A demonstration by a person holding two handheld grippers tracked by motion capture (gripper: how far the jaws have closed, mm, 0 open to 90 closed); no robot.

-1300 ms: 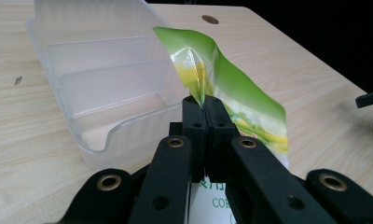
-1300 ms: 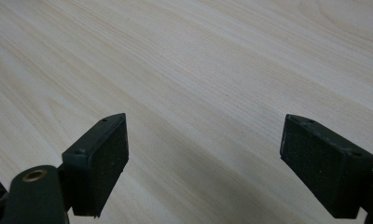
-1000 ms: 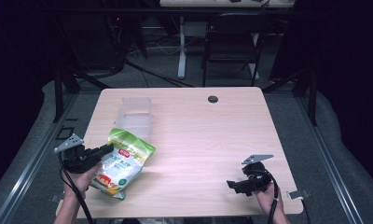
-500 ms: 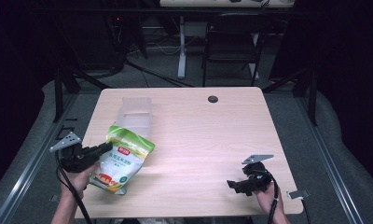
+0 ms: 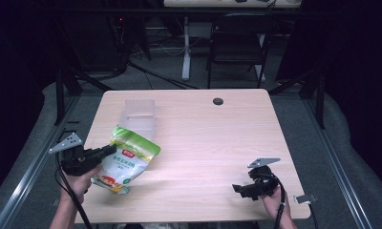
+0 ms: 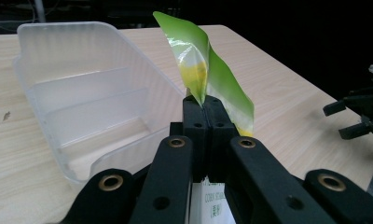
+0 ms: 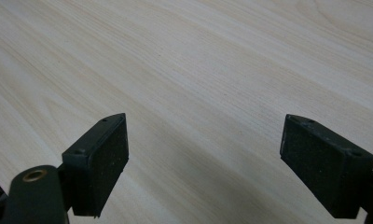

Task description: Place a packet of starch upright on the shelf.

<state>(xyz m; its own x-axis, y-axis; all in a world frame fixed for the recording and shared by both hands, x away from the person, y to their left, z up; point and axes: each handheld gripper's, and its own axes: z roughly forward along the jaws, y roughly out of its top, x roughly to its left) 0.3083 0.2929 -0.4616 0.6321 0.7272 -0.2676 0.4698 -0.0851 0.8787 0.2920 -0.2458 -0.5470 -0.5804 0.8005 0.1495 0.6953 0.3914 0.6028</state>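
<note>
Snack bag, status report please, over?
Left gripper jaws shut on snack bag. Right gripper jaws open, idle. Clear bin just beyond bag; nothing between.

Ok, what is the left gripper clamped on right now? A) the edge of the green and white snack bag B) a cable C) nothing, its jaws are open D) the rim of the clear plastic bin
A: in the left gripper view the left gripper has its jaws pressed together on the edge of the green and white snack bag, beside the clear plastic bin.

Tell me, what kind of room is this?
Probably a lab or workshop: a bare wooden table in a dark room, cables on the floor behind it, a chair, and a hand-held claw clamping a snack bag.
</note>
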